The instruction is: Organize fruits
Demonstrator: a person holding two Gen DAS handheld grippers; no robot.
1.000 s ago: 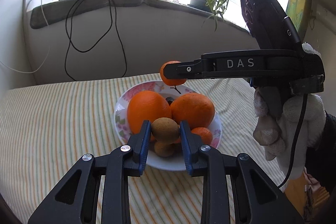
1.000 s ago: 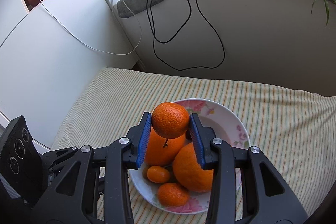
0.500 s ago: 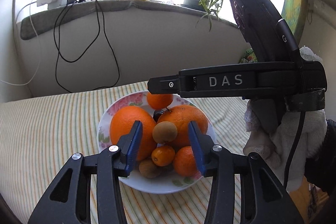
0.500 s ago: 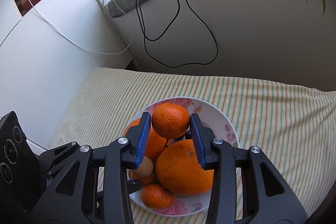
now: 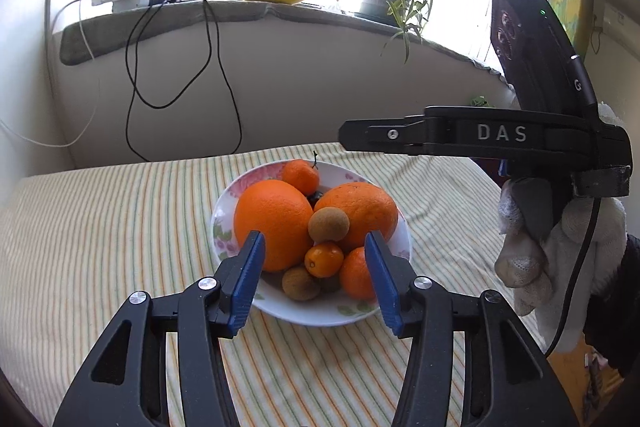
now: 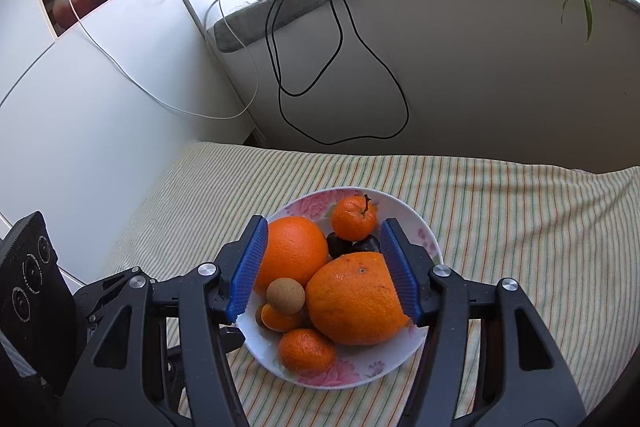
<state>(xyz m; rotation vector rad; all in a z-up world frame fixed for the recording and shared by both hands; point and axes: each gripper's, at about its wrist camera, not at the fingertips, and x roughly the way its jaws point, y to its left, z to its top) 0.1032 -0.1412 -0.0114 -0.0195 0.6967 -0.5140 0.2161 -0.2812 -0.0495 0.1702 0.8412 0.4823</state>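
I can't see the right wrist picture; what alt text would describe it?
A flowered plate piled with fruit sits on a striped cloth, seen between the open blue-padded right gripper. Two big oranges fill the middle, a stemmed mandarin lies at the far side.

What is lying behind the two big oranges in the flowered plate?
Behind the two big oranges on the flowered plate, a small mandarin with a stem rests near the far rim. Two dark fruits sit just before it, mostly covered; what they are cannot be told.

Black gripper (image 5: 316, 275), blue ribbed pads (image 5: 248, 279); white knit glove (image 5: 560, 263)
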